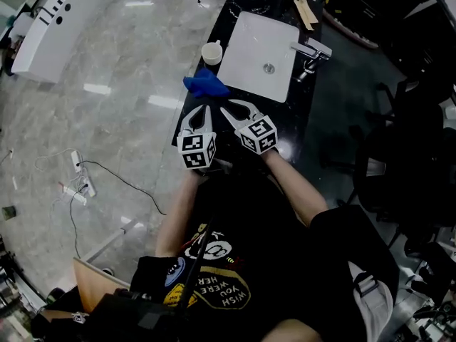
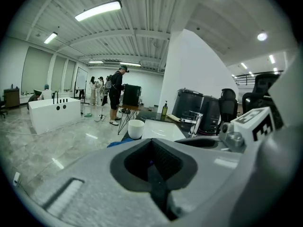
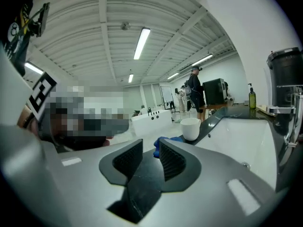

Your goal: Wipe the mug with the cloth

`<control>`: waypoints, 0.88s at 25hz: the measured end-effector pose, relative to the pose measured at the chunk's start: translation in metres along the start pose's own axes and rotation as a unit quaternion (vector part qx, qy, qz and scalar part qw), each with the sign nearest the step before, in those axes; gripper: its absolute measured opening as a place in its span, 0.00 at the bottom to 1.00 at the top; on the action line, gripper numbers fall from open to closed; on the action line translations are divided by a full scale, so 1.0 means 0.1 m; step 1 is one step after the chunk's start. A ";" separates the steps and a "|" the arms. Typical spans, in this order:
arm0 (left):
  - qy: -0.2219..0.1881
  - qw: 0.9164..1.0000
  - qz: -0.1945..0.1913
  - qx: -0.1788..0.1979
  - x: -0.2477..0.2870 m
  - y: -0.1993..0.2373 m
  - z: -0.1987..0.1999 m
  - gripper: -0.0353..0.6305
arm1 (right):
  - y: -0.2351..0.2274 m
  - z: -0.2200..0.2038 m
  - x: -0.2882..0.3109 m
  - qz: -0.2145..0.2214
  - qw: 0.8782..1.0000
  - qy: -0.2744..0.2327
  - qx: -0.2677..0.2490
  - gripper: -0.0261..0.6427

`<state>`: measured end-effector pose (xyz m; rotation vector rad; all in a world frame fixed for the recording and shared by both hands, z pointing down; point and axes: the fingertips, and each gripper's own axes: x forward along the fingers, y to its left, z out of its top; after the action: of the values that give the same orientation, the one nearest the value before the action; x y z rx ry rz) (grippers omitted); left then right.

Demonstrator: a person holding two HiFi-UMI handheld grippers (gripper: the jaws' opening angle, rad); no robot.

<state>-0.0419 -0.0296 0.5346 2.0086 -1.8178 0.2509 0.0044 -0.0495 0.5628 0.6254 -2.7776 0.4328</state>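
I judge that I am at the very start: nothing is picked up, and both tools hover over the near end of the black counter (image 1: 303, 112), pointing a little downward toward the work. The white mug (image 1: 211, 52) stands upright at the counter's left edge, just beside the white sink basin (image 1: 249, 55). The blue cloth (image 1: 205, 85) lies crumpled on the same edge, on my side of the mug and close to it, between the mug and my tools. My left gripper (image 2: 152, 141) has its pads brought together at the tips with nothing caught between them. My right gripper (image 3: 151, 148) has its jaws parted by a narrow gap; the cloth shows through that gap but lies beyond it, so this tool is empty too. The step in hand is the reach for the cloth. Next, I think, I need to spread one pair of jaws wider, bring it down over a raised fold of the cloth and close on it. The other tool then has to steady the mug, since a light mug so near the edge could slide or tip off when I rub it.
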 end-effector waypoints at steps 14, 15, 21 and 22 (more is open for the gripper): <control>0.021 0.999 -0.031 -0.018 0.17 0.88 -0.01 0.06 | -0.74 -0.52 1.50 -0.113 0.987 0.116 -0.023 0.54; 0.025 0.999 -0.032 -0.024 0.21 0.97 -0.03 0.06 | -0.76 -0.55 1.53 -0.128 0.983 0.127 -0.029 0.56; 0.041 0.998 -0.042 -0.025 0.58 1.25 -0.02 0.06 | -0.77 -0.57 1.63 -0.158 0.969 0.171 -0.080 0.43; 0.041 0.998 -0.045 -0.021 0.65 1.24 0.00 0.06 | -0.78 -0.58 1.65 -0.155 0.968 0.180 -0.087 0.37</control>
<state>-0.1547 -0.0955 0.5839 2.0156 -1.6645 0.2631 -0.0936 -0.1587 0.6858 0.8285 -2.2938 0.2069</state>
